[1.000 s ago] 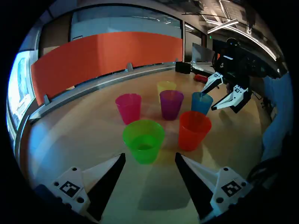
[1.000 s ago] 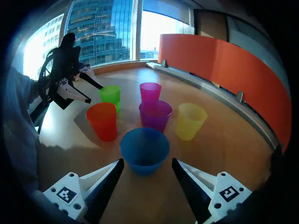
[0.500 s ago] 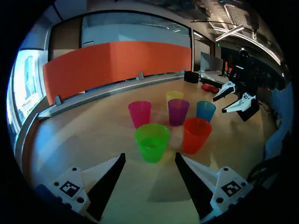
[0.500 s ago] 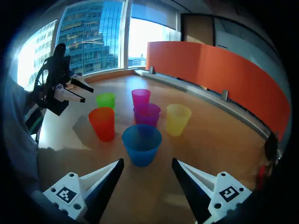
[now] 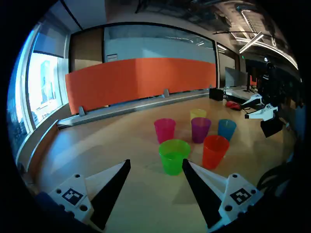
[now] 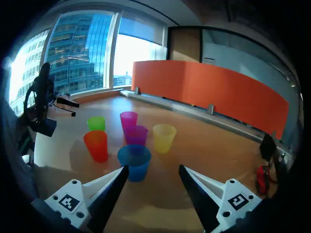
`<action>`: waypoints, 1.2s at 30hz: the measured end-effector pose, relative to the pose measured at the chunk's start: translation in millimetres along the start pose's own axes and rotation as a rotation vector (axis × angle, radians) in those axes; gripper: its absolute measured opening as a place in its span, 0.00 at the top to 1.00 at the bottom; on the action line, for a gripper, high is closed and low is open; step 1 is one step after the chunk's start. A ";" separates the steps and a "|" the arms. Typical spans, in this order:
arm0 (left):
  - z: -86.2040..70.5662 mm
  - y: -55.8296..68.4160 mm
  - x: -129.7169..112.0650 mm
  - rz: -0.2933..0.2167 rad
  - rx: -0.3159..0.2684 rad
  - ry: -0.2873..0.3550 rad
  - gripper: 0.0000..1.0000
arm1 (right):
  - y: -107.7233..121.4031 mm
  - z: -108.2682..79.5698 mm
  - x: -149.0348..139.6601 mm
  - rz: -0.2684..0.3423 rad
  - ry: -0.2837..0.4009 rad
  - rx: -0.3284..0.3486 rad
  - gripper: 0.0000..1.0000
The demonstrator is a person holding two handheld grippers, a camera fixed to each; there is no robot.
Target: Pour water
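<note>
Several plastic cups stand grouped on the wooden table [image 5: 97, 147]. In the left gripper view my left gripper [image 5: 155, 167] is open with nothing in it, and the green cup [image 5: 173, 156] sits just beyond its fingertips, the orange cup [image 5: 214, 150] beside it, then the pink [image 5: 165, 129], purple [image 5: 200, 129], blue [image 5: 226, 129] and yellow [image 5: 198, 113] cups. The right gripper [image 5: 252, 110] hangs open at the far right. In the right gripper view my right gripper [image 6: 153, 167] is open and empty, just short of the blue cup [image 6: 134, 162]. The left gripper [image 6: 67, 107] shows far left.
An orange partition [image 5: 144, 81] runs along the table's far edge. A black box [image 5: 216, 93] and a red object [image 5: 233, 104] lie at the far right end. Large windows [image 6: 77, 54] line one side. A person's sleeve [image 6: 15, 163] is at the left edge.
Both grippers have pulled back from the cups, which now look smaller and farther. The cups have not moved. Both grippers stayed open.
</note>
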State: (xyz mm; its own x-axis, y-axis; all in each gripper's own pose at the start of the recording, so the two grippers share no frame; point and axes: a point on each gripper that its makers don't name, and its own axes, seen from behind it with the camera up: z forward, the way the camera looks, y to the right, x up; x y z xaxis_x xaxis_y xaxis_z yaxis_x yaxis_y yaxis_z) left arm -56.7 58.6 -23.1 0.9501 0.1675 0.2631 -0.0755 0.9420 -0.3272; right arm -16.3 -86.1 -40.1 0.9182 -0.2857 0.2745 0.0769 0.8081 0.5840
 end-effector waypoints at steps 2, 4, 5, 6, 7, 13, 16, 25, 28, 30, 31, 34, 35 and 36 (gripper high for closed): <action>-3.3 -3.3 6.4 -0.009 0.023 0.027 0.01 | 2.0 -3.3 8.2 0.013 0.030 -0.024 0.01; -6.1 -5.6 13.1 -0.014 0.043 0.055 0.01 | 6.0 -6.0 16.6 0.019 0.062 -0.054 0.01; -7.3 -6.4 16.2 -0.015 0.053 0.068 0.01 | 8.1 -7.2 20.5 0.021 0.077 -0.069 0.01; -8.4 -7.2 19.1 -0.016 0.062 0.080 0.01 | 10.4 -8.6 24.7 0.022 0.093 -0.087 0.01; -9.3 -7.8 21.3 -0.016 0.069 0.089 0.01 | 12.3 -10.0 28.3 0.022 0.107 -0.103 0.01; -15.5 -13.5 36.8 -0.025 0.119 0.149 0.01 | 19.0 -15.5 46.3 0.022 0.176 -0.179 0.01; -17.7 -16.6 44.1 -0.033 0.140 0.178 0.01 | 23.7 -16.5 52.3 0.029 0.200 -0.214 0.01; -23.8 -29.2 60.7 -0.062 0.224 0.247 0.02 | 45.4 -23.0 67.2 0.051 0.276 -0.362 0.01; -26.7 -32.9 67.3 -0.087 0.252 0.278 0.01 | 49.7 -26.6 72.5 0.067 0.301 -0.406 0.01; -28.2 -34.4 71.0 -0.105 0.265 0.297 0.01 | 51.3 -29.6 76.7 0.077 0.321 -0.430 0.01; -28.6 -34.6 72.3 -0.109 0.268 0.304 0.01 | 51.8 -31.3 78.9 0.080 0.331 -0.441 0.01; -31.0 -36.0 76.9 -0.116 0.282 0.324 0.01 | 55.4 -36.9 84.6 0.083 0.357 -0.482 0.01; -32.1 -36.6 78.5 -0.116 0.289 0.330 0.01 | 57.3 -38.8 86.0 0.083 0.365 -0.498 0.01; -33.1 -37.1 80.2 -0.115 0.295 0.336 0.01 | 59.3 -41.1 87.2 0.086 0.373 -0.515 0.01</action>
State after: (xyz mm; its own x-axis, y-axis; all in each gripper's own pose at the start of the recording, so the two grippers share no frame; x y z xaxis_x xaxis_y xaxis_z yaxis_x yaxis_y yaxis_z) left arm 32.3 27.5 -19.9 0.9991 -0.0005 -0.0424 -0.0007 0.9996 -0.0279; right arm 84.4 -41.9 -13.0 0.9957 -0.0861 -0.0343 0.0892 0.9906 0.1040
